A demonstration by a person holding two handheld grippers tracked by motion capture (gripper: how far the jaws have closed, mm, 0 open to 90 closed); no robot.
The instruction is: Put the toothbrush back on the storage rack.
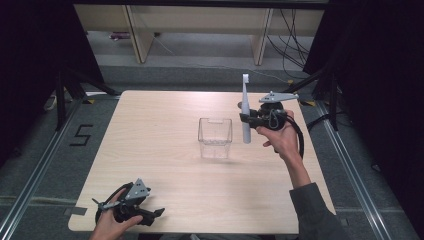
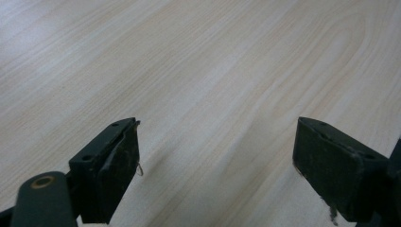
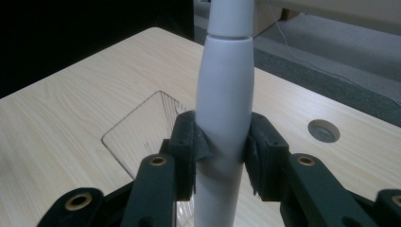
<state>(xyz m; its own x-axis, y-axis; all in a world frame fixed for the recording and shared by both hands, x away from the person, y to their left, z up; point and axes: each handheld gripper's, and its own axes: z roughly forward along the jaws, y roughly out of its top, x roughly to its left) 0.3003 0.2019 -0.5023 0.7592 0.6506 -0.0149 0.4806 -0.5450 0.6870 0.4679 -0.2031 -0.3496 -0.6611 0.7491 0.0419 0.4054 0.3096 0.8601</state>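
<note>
Toothbrush [image 1: 245,107] is standing upright in my right gripper [image 1: 246,118], head up, hanging in the air just right of the bin [image 1: 215,137] and apart from it. In the right gripper view I am clamping both jaws on the thick white handle [image 3: 223,118], pads pressed against its two sides, with the bin's clear rim [image 3: 142,124] lying just beyond and to the left of the jaws. I am judging this as the carry step: the brush is lifted and not yet over the bin's mouth. Next I am needing to shift it left until its lower end is above the opening, then lower it inside before letting the jaws part; the tall handle could catch the rim if I am coming in low. My left gripper [image 1: 156,213] is resting well short of the bin, near the table's [image 1: 150,125] near edge, jaws spread wide and holding nothing.
</note>
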